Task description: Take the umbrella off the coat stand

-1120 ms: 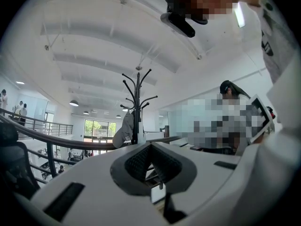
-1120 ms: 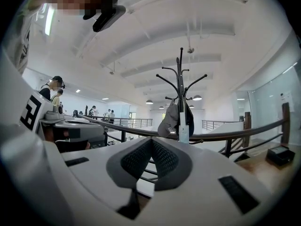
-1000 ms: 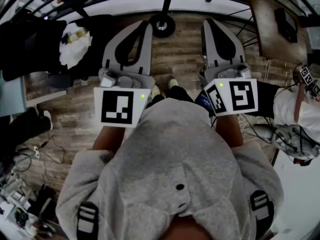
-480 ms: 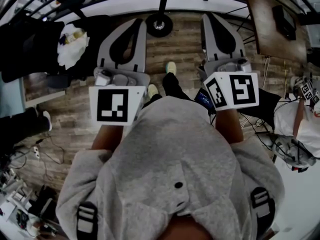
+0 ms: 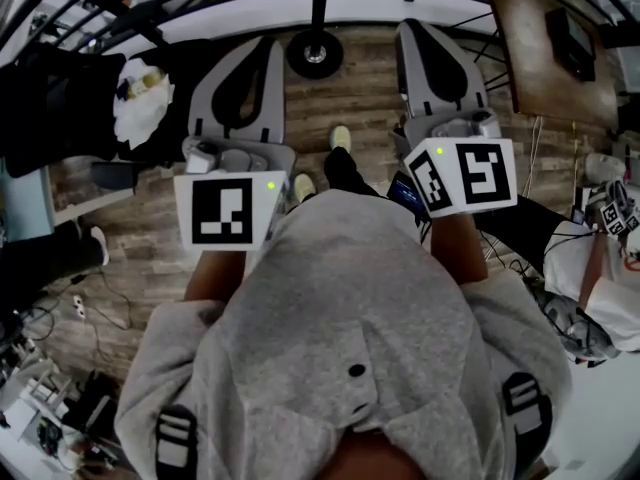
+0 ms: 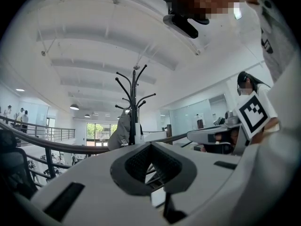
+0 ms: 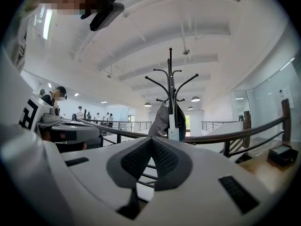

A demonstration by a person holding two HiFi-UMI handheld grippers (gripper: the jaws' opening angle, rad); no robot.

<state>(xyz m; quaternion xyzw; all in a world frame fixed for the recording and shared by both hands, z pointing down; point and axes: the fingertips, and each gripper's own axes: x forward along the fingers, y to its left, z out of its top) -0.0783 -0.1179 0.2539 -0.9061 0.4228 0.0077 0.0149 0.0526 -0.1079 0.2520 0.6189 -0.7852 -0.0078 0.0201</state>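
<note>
A black coat stand with curved hooks rises straight ahead beyond a railing; its round base shows on the wooden floor in the head view. On it hang a grey folded item, a dark item and a white tag; I cannot tell which is the umbrella. My left gripper is held level, shut and empty, to the left of the base. My right gripper is level to its right, also shut with nothing in it. Both are well short of the stand.
A dark handrail on posts crosses in front of the stand. Dark bags and a white bundle lie at the left, a wooden table at the upper right. Another person with grippers is at the right. Cables trail on the floor.
Both grippers have moved forward toward the stand's base, still shut. One foot has stepped ahead on the floor.
</note>
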